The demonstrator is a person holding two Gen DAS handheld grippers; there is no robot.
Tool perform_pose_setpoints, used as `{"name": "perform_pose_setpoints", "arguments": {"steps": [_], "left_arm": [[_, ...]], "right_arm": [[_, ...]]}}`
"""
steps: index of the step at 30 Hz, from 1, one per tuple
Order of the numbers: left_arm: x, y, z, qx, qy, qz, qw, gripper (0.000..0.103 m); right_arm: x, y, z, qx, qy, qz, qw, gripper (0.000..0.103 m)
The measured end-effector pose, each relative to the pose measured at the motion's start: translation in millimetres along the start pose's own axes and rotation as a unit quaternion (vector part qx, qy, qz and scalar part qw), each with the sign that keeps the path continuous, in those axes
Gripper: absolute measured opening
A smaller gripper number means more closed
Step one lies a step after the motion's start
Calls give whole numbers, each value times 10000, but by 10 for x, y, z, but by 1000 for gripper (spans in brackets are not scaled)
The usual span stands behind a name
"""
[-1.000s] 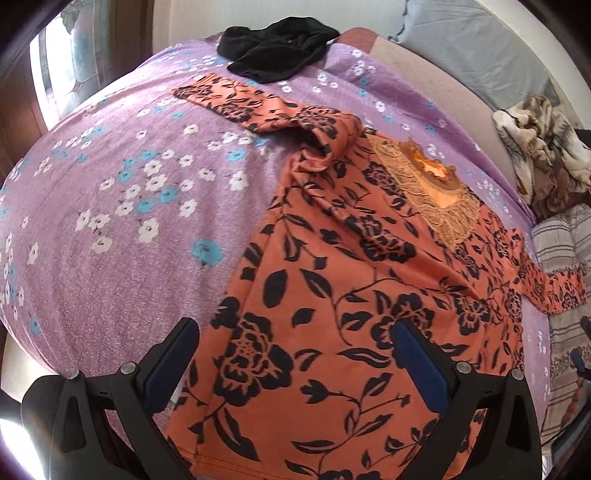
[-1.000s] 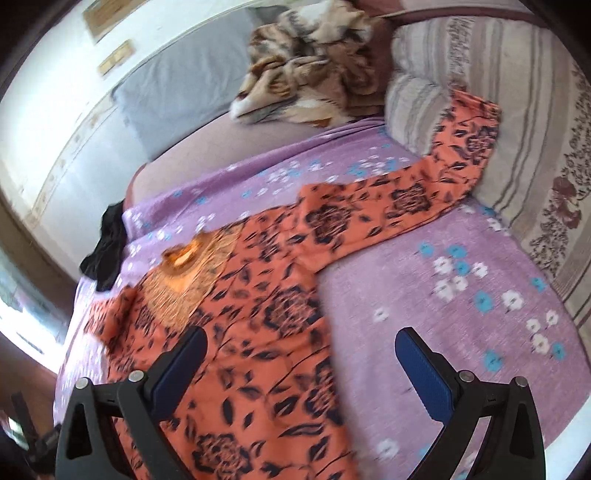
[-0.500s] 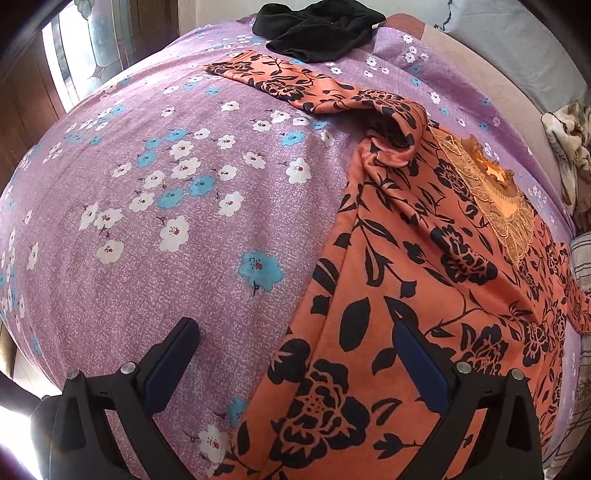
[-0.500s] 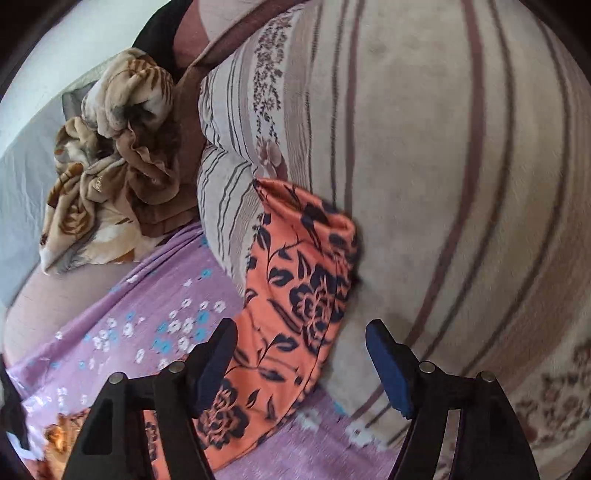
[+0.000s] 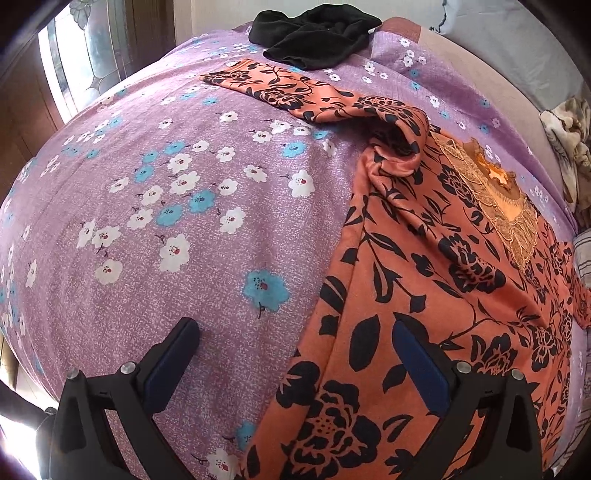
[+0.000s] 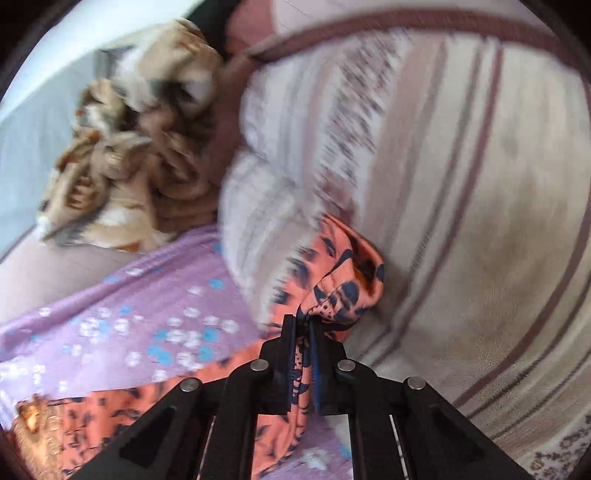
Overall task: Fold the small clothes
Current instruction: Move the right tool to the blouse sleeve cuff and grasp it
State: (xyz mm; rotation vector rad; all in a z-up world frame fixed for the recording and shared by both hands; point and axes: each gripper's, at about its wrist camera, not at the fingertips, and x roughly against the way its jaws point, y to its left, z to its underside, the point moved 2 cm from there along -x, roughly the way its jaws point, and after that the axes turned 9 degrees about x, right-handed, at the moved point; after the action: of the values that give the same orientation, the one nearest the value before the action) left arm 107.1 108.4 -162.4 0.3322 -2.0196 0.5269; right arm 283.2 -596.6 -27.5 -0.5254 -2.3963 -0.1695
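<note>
An orange top with black flowers (image 5: 436, 295) lies spread on the purple flowered bedsheet (image 5: 166, 229). Its left sleeve (image 5: 288, 92) stretches toward the far side. My left gripper (image 5: 295, 354) is open and empty, low over the top's left side edge, one finger over the sheet and one over the cloth. My right gripper (image 6: 303, 332) is shut on the end of the right sleeve (image 6: 343, 280), which bunches against a striped pillow (image 6: 461, 166). The rest of the sleeve (image 6: 147, 402) trails to the lower left.
A black garment (image 5: 314, 33) lies at the far edge of the bed. A brown patterned blanket (image 6: 140, 147) is heaped beside the striped pillow. A window and dark wood frame (image 5: 85, 55) stand at the left.
My right gripper has closed on the end of the right sleeve at the pillow; it was open around it before. My left gripper has slid left, along the top's side edge.
</note>
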Motion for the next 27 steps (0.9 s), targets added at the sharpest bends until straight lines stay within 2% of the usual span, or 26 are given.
{"name": "perform_pose_setpoints", "arguments": {"steps": [3, 5, 9, 11, 13, 14, 15, 16, 17, 19, 21, 23, 25, 27], "left_arm": [[35, 14, 12, 68, -26, 82, 9999, 103], [69, 40, 31, 119, -48, 146, 9998, 103], [166, 139, 56, 207, -121, 204, 9995, 103], [235, 210, 43, 208, -215, 198, 9994, 103], [294, 302, 24, 225, -314, 168, 9991, 103], [315, 357, 15, 253, -343, 156, 9990, 103], [330, 409, 11, 289, -365, 140, 9988, 103], [336, 466, 8, 334, -386, 123, 9986, 103], [334, 518, 6, 386, -394, 107, 9984, 103], [300, 605, 12, 489, -352, 59, 9982, 103], [245, 654, 26, 553, -288, -2, 9981, 103], [194, 648, 26, 566, -250, -62, 9981, 103], [189, 591, 11, 529, -310, -96, 9981, 103], [183, 501, -1, 465, -295, -59, 9985, 103]], "right_arm": [[456, 446, -167, 353, -455, -588, 9966, 4], [803, 863, -263, 568, -761, -1112, 9893, 4], [1529, 1972, -201, 1158, -1303, -2296, 9576, 4], [1696, 2440, -34, 1202, -1331, -2770, 9440, 5], [1663, 2809, 205, 1229, -1025, -2981, 9410, 8], [1585, 2927, 346, 1264, -825, -2945, 9437, 22], [1477, 3005, 489, 1367, -591, -2841, 9472, 63], [1354, 3024, 631, 1460, -367, -2696, 9511, 81], [1240, 2991, 774, 1536, -223, -2509, 9555, 92], [907, 2761, 972, 1604, 188, -2286, 9600, 92], [669, 2183, 1087, 686, 545, -2767, 9570, 91], [425, 1496, 1087, -685, 670, -2910, 9519, 91], [120, 890, 1140, -2092, 852, -2896, 9301, 91], [-223, 500, 1195, -3125, 1049, -2935, 8973, 90]]}}
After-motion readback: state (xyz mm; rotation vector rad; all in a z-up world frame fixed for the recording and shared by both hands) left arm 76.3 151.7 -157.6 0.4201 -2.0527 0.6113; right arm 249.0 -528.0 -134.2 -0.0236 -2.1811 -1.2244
